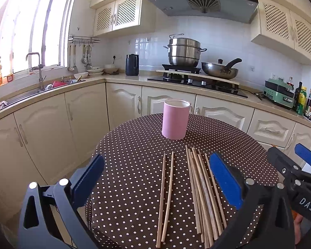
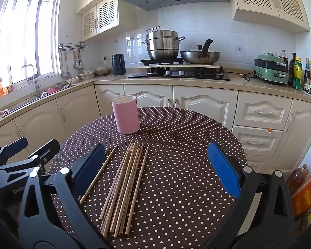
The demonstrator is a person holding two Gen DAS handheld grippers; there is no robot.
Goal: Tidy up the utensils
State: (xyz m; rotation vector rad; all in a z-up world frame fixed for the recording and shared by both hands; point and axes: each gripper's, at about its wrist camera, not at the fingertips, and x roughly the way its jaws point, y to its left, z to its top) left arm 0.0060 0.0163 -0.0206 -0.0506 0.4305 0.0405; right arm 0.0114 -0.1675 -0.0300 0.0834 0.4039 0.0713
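Several wooden chopsticks (image 1: 203, 193) lie in a loose bundle on the round dotted table (image 1: 134, 145), with a separate pair of chopsticks (image 1: 165, 195) to their left. A pink cylindrical holder (image 1: 175, 119) stands upright at the far side, nothing showing above its rim. My left gripper (image 1: 155, 180) hovers open over the near edge, both groups lying between its fingers. In the right wrist view the bundle (image 2: 124, 186), the pink holder (image 2: 126, 114) and my open right gripper (image 2: 155, 170) show; the bundle lies left of centre between its fingers. Neither holds anything.
The right gripper's black frame (image 1: 296, 178) sits at the table's right edge, the left one (image 2: 16, 166) beside the table's left. Kitchen cabinets (image 1: 62, 124), sink (image 1: 41, 87), stove with pots (image 1: 186, 62) ring the table. Bottles and boxes (image 2: 304, 186) stand on the floor, right.
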